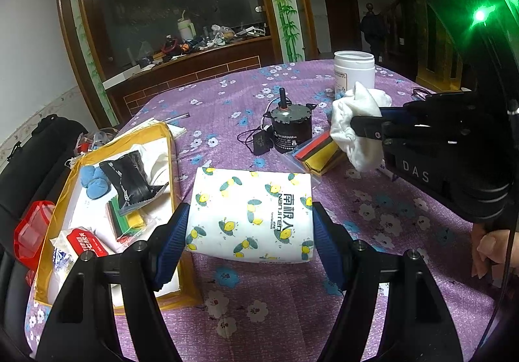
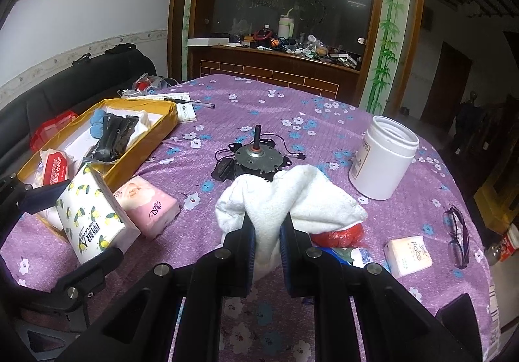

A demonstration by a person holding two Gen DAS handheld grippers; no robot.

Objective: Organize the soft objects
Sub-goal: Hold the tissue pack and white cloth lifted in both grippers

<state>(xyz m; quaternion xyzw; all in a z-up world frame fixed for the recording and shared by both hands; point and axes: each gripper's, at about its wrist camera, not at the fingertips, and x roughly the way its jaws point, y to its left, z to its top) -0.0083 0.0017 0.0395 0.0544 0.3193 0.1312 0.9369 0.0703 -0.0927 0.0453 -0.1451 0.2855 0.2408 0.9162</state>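
My left gripper (image 1: 249, 225) is shut on a white tissue pack with a lemon print (image 1: 253, 212), held just above the purple tablecloth beside the yellow-rimmed box (image 1: 168, 148). The same pack shows in the right wrist view (image 2: 94, 219). My right gripper (image 2: 266, 232) is shut on a white cloth (image 2: 292, 196), lifted over the table; it shows in the left wrist view (image 1: 356, 125). The box holds a blue soft thing (image 1: 94, 183), a black packet (image 1: 133, 177) and a red-labelled wipes pack (image 1: 84, 242).
On the table stand a black motor with wires (image 2: 256, 161), an open white jar (image 2: 382, 161), a pink tissue pack (image 2: 149, 206), a small white tissue pack (image 2: 407, 255), glasses (image 2: 457, 232), a red bag (image 2: 343, 235) and coloured felt sheets (image 1: 321, 151). A black sofa (image 2: 81, 76) lies left.
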